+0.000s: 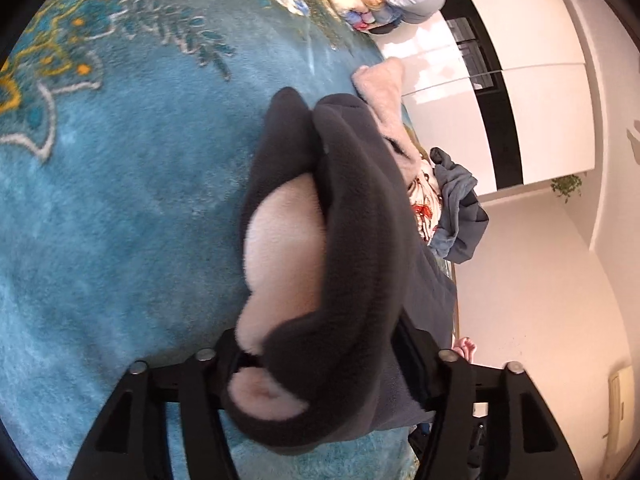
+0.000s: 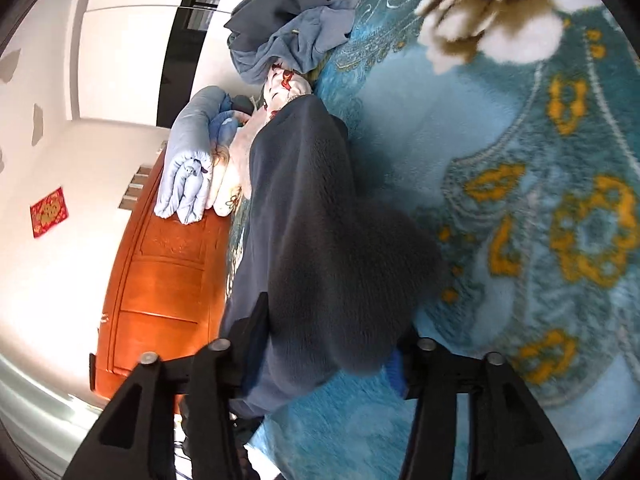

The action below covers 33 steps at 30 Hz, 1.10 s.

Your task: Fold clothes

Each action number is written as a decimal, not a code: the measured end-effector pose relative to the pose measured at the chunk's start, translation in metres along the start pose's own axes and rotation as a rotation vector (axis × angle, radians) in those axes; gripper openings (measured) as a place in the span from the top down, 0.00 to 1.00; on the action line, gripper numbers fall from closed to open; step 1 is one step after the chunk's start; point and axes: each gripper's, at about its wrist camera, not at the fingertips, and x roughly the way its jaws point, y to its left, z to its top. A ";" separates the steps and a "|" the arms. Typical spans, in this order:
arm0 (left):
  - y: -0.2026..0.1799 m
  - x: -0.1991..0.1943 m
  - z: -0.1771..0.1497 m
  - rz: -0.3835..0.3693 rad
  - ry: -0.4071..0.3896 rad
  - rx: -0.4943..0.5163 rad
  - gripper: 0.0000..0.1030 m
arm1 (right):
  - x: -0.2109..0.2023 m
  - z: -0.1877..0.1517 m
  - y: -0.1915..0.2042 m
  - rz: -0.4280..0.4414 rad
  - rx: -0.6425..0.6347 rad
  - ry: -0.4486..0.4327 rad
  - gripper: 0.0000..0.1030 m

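The left tool (image 1: pixel 320 372) has a bunched dark grey fleece (image 1: pixel 352 216) with a pale lining between its wide-set jaws, though whether the pads press on it I cannot tell. The right tool (image 2: pixel 324 344) likewise has the fleece's dark edge between its jaws, grip unclear. The fleece lies on a teal bed blanket (image 1: pixel 120 200); a blue-grey clothes heap (image 2: pixel 292 28) sits far off, folded quilts (image 2: pixel 192 160) to its left.
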 end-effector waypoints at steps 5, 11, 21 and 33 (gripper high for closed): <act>-0.020 0.012 0.007 0.047 0.005 0.072 0.09 | 0.013 0.000 0.003 -0.038 -0.039 0.015 0.38; -0.009 0.007 0.018 0.027 -0.009 0.032 0.18 | 0.038 -0.001 0.019 -0.037 -0.050 -0.048 0.26; -0.035 -0.007 0.017 0.109 -0.009 0.067 0.59 | 0.042 0.003 0.046 -0.052 -0.075 -0.061 0.60; -0.230 0.004 0.004 0.037 0.013 0.421 0.59 | -0.045 0.085 0.100 0.100 -0.119 -0.096 0.65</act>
